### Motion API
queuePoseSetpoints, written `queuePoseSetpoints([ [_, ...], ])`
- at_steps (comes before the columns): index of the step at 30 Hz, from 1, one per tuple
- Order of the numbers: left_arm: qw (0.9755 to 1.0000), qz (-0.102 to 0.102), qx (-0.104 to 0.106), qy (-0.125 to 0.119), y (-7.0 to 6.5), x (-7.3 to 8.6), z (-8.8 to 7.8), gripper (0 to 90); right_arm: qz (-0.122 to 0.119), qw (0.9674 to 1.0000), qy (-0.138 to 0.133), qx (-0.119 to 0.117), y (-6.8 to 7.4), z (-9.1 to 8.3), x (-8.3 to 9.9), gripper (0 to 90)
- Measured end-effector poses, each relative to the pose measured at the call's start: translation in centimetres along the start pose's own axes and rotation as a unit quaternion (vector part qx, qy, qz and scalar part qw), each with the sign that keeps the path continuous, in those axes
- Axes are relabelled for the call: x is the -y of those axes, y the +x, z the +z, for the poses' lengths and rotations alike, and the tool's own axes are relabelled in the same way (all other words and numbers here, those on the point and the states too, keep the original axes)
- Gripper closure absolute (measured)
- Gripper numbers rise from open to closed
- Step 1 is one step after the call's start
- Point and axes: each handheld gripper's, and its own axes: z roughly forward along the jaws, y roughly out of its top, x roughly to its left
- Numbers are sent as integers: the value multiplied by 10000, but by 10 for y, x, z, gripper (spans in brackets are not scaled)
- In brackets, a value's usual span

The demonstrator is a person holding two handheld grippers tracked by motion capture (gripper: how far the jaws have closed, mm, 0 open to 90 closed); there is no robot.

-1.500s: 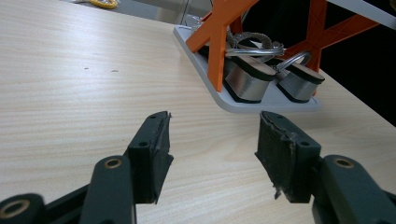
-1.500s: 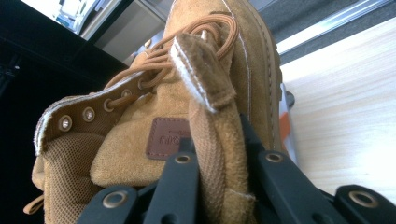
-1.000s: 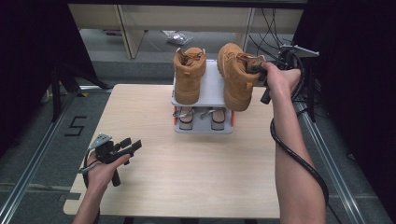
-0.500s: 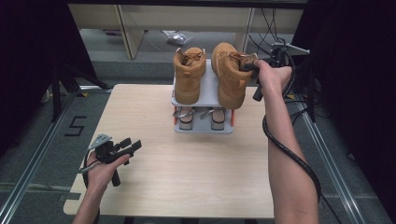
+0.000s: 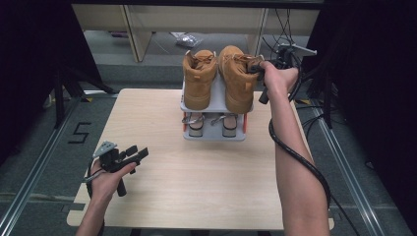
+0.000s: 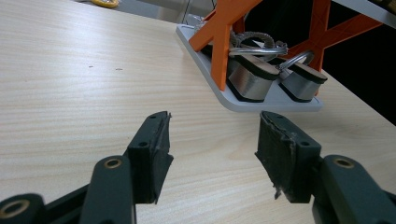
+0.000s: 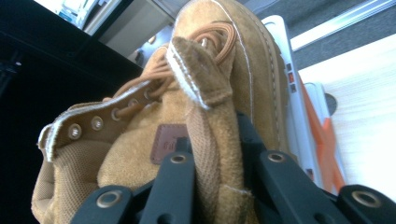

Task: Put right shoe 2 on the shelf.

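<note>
Here, the right boot point(image 5: 238, 78) is seen on the top shelf of the small shoe rack point(image 5: 215, 101), its long axis running from the far edge toward the person, toe pointing at the near side. Its collar, at the far end, is pinched by the right gripper point(image 5: 256, 68), whose jaws have just been easing slightly apart yet are pressed on the tan collar and pull loop point(image 7: 205, 140). The left boot point(image 5: 198, 78) is stood just beside it, parallel. Sandals point(image 6: 254, 77) are kept on the lower shelf. The left gripper point(image 5: 135, 155) is held over the wooden table point(image 5: 162, 191), well apart, jaws spread and empty.
</note>
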Motion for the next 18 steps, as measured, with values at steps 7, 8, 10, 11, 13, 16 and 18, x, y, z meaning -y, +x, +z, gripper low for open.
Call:
queuePoseSetpoints([
  [7, 10000, -4, -15, 29, 0, 1, 0, 433, -600, 9978, -221, 170, 6, 2, 0, 744],
  [8, 10000, -4, -12, 28, 0, 1, 0, 434, -642, 9973, -309, 171, 7, 2, 0, 717],
  [10, 10000, 0, -3, 39, -1, 1, 1, 433, -973, 9940, -446, 216, 7, -1, -1, 654],
  [11, 10000, 6, 0, 38, -1, 1, 1, 433, -1114, 9920, -530, 283, 6, -4, -1, 622],
  [13, 10000, 15, 8, 44, -1, 2, 1, 433, -1215, 9905, -583, 284, 8, -8, 0, 617],
  [16, 10000, -6, 20, 55, -1, 2, 2, 433, -1364, 9887, -481, 387, 10, -12, 2, 663],
  [18, 10000, -18, 22, 58, -2, 3, 3, 433, -1360, 9888, -430, 444, 10, -11, 3, 708],
])
